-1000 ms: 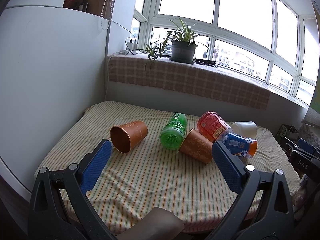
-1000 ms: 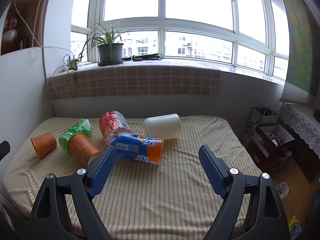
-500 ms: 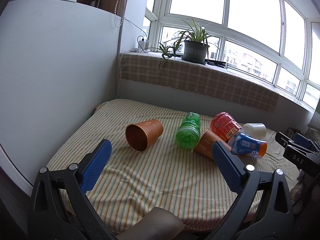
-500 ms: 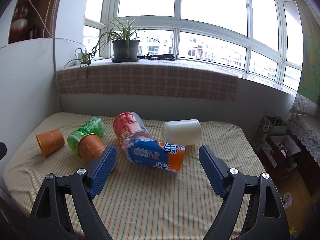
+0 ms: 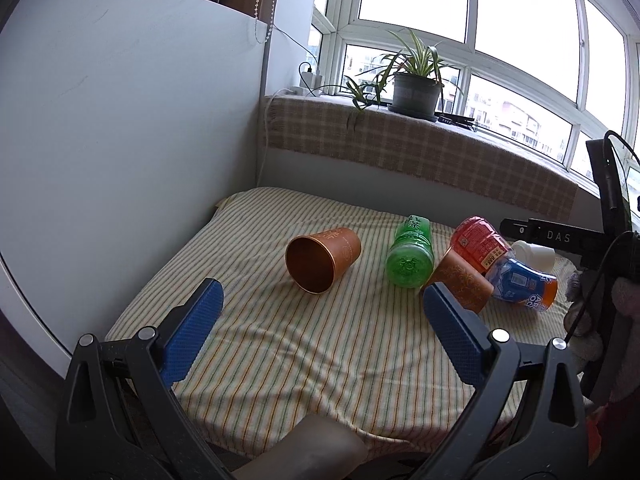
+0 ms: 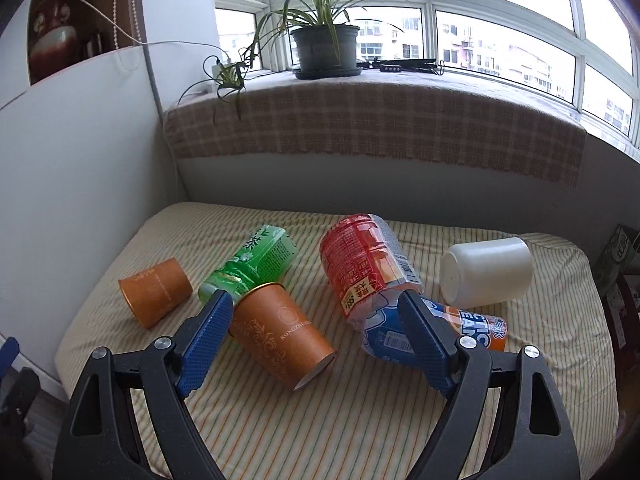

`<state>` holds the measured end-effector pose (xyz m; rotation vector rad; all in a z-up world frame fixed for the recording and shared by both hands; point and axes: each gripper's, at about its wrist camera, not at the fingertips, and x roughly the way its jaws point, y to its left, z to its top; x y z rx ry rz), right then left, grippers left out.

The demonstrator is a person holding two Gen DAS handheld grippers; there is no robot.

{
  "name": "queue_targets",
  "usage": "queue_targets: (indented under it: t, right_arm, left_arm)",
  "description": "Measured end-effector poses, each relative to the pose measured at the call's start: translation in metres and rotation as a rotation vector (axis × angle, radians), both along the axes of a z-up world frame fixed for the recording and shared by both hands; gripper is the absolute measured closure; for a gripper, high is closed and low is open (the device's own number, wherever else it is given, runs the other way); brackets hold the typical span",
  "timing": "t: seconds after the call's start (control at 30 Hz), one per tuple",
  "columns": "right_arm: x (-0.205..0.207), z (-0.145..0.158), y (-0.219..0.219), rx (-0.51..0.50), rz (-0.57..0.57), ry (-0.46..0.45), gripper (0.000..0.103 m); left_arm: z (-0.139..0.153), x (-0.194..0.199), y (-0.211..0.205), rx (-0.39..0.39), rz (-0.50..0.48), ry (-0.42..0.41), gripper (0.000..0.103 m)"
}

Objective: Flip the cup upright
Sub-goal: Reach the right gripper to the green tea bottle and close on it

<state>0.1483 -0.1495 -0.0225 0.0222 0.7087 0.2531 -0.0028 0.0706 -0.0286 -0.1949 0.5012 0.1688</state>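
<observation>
Striped cloth point(image 5: 320, 352) covered the low platform under the bay window, rumpled in shallow folds near the front edge. From the left wrist view, the left gripper point(image 5: 320, 322) hung with its blue pads spread wide and nothing between them, set back from a copper cup point(image 5: 322, 258) that lay on its side alone, mouth toward the camera. To its right lay a green bottle point(image 5: 410, 258), a second copper cup point(image 5: 462, 282) on its side, a red bottle point(image 5: 480, 240), a blue-and-orange bottle point(image 5: 520, 286) and a white cup point(image 5: 536, 254), crowded together. From the right wrist view, the right gripper point(image 6: 314, 338) was likewise spread and empty, framing the second copper cup point(image 6: 280, 332), which lay tilted with its closed end resting against the green bottle point(image 6: 256, 262); the red bottle point(image 6: 366, 260) and blue-and-orange bottle point(image 6: 436, 330) sat just beside the right pad, the white cup point(image 6: 486, 272) farther right, the lone copper cup point(image 6: 154, 298) off left. Risk, as judged: closing on the leaning cup could nudge the green bottle and send it rolling. A tapered wall might squirt out of flat pads. Soft, wrinkled cloth could tip a cup set down upright. Both grippers converging on the cluster might collide.
</observation>
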Motion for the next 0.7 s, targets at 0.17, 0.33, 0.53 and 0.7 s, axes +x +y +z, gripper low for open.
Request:
queue_targets:
  t: [0.17,0.33,0.53,0.7]
  right_arm:
    - [0.045,-0.007,0.023,0.048,0.061,0.142,0.019]
    - [0.092,-0.028,0.039,0.102,0.042,0.325,0.019]
    - [0.118,-0.044,0.061,0.118,0.060,0.421,0.019]
    - [0.127,-0.053,0.076,0.087,0.076,0.466,0.028]
  left_arm:
    - [-0.003,-0.002,0.009,-0.012,0.012,0.006,0.001]
    - [-0.005,-0.001,0.016,-0.026,0.018,0.012,0.001]
    - [-0.007,0.000,0.022,-0.032,0.029,0.022,0.001]
    - [-0.007,0.000,0.027,-0.047,0.043,0.018,0.001]
